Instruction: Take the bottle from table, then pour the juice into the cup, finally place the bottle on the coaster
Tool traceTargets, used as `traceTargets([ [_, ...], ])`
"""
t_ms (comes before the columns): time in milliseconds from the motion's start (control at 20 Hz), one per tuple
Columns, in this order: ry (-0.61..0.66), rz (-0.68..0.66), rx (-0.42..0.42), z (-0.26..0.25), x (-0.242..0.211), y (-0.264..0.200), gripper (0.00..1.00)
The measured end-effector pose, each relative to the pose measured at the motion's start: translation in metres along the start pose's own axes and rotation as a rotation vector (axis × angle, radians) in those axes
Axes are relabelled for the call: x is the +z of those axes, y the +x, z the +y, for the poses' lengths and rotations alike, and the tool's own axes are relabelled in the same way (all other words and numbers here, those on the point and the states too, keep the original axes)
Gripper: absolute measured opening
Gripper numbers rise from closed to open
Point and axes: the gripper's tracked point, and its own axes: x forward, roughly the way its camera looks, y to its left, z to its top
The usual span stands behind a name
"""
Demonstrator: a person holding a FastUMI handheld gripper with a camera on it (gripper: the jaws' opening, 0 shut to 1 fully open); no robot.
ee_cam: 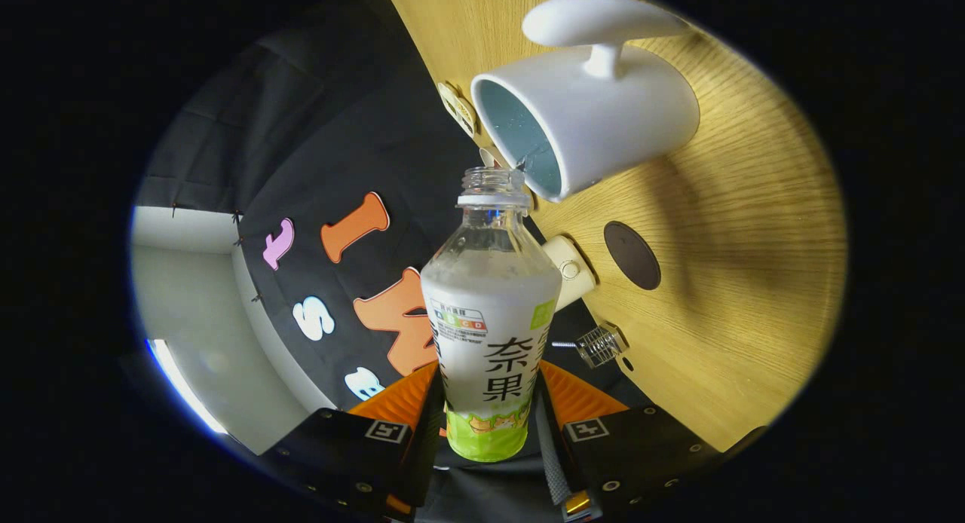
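Note:
My gripper [488,417] is shut on a clear plastic juice bottle [490,312] with a white and green label; both fingers press on its lower body. The bottle is uncapped, and pale juice fills it up to the shoulder. The view is rolled over, so the wooden table [739,282] stands like a wall beside the bottle. The bottle's open neck [494,185] sits right at the rim of a white cup [595,116] with a light blue inside and a big white handle. A round dark coaster [632,255] lies on the table just beyond the cup.
A cream-coloured cylinder [571,276] sits beside the bottle's shoulder, near the coaster. A small clear ribbed cap-like piece [601,345] lies close to the table's edge. Small pale tags [458,108] lie on the table past the cup. The booth's cloth wall [317,169] hangs behind.

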Motion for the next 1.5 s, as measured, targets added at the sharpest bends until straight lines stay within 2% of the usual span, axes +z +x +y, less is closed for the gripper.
traceTargets([
  [450, 0.048, -0.006, 0.017, 0.003, 0.003, 0.003, 0.61],
  [1100, 0.195, -0.008, 0.081, 0.02, 0.012, -0.008, 0.61],
  [1300, 0.128, -0.013, 0.073, 0.017, 0.01, -0.006, 0.61],
  [1500, -0.07, -0.008, 0.008, -0.004, 0.007, -0.004, 0.61],
])
